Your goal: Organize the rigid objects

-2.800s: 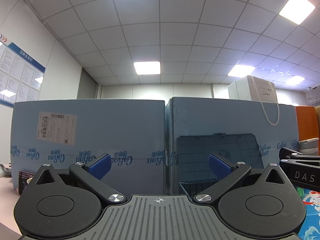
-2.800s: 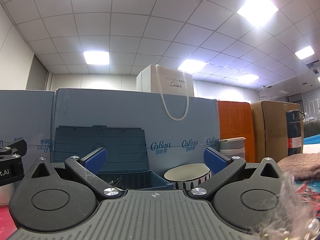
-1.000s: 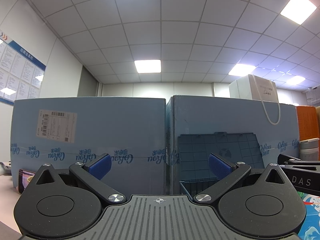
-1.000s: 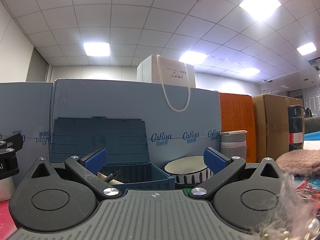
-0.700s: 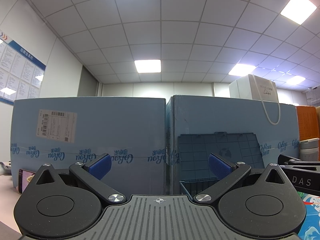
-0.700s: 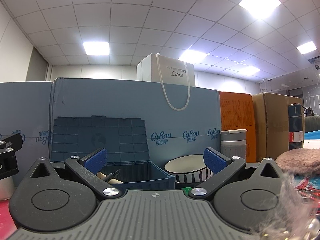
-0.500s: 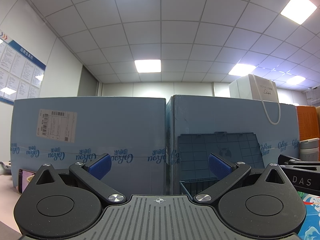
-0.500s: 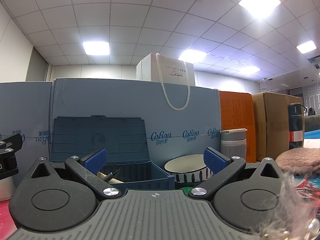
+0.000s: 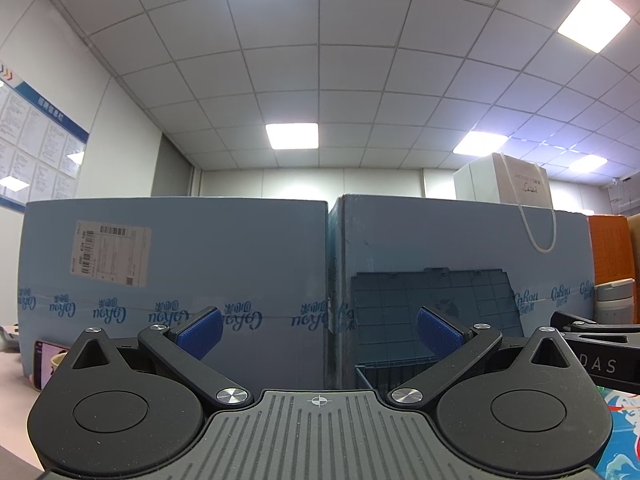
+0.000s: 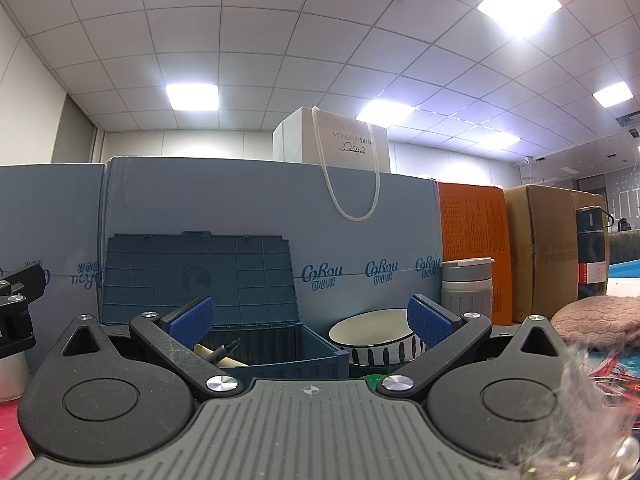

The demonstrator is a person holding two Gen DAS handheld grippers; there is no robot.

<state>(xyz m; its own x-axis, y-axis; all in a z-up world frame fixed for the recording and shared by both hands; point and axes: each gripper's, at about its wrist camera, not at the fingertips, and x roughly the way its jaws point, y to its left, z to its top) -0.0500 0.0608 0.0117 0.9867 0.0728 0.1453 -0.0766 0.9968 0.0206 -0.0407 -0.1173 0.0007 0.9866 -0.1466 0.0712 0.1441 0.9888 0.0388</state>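
Observation:
My left gripper (image 9: pixel 319 330) is open and empty, level with the table and facing two tall blue cartons (image 9: pixel 180 280). My right gripper (image 10: pixel 310 320) is open and empty. Ahead of it stands a dark blue storage box (image 10: pixel 276 350) with its lid (image 10: pixel 198 276) up; a pale tool with a dark tip (image 10: pixel 218 352) lies inside. A white bowl with black stripes (image 10: pixel 374 340) sits to the box's right, between my right fingers. The same box shows in the left wrist view (image 9: pixel 404 364).
A grey lidded cup (image 10: pixel 466 296), an orange box (image 10: pixel 474 248), a brown carton (image 10: pixel 554 248), a dark bottle (image 10: pixel 591 256) and a pink knit cloth (image 10: pixel 592 326) stand at the right. A white gift bag (image 10: pixel 340 148) tops the cartons. A phone (image 9: pixel 46 362) leans at the left.
The right gripper has risen slightly over the last seconds, so the box's inside and the bowl show more. The left gripper has barely moved.

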